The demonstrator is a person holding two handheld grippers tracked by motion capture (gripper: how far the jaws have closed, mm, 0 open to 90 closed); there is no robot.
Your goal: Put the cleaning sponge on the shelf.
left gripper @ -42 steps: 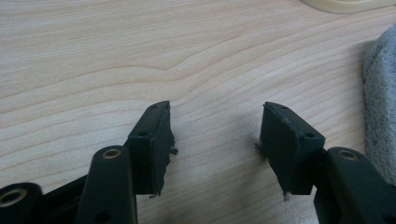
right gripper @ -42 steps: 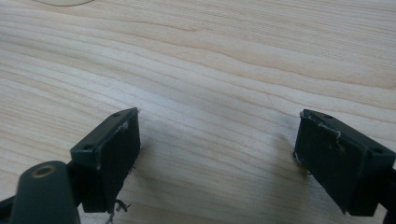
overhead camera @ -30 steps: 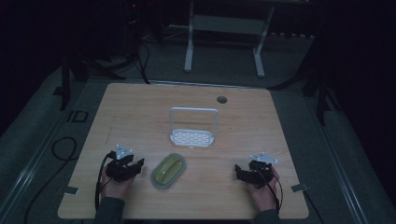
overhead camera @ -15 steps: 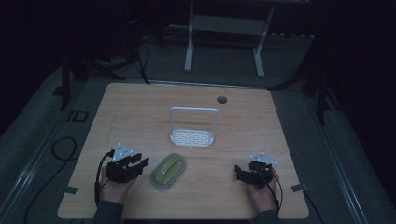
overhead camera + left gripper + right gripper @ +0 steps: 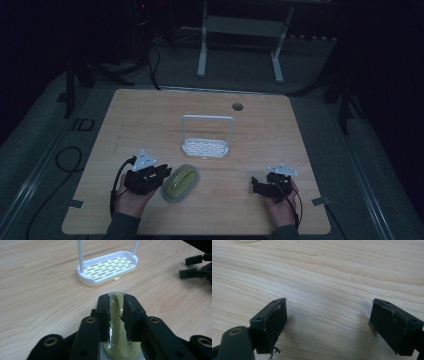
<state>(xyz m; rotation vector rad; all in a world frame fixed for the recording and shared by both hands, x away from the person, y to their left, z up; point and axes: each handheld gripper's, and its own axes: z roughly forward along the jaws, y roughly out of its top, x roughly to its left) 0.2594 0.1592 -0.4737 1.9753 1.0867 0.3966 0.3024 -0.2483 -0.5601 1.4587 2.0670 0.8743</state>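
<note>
Dim room, pale wooden table [image 5: 300,130], no readable writing anywhere.

Mid-frame: white slotted rack [image 5: 206,147] with hoop handle. Lower left: green dish [image 5: 181,182] in clear cover, pinched by left gripper [image 5: 116,306], jaws just closing onto it. Lower right: right gripper [image 5: 328,317] spread wide over bare wood grain.
</note>
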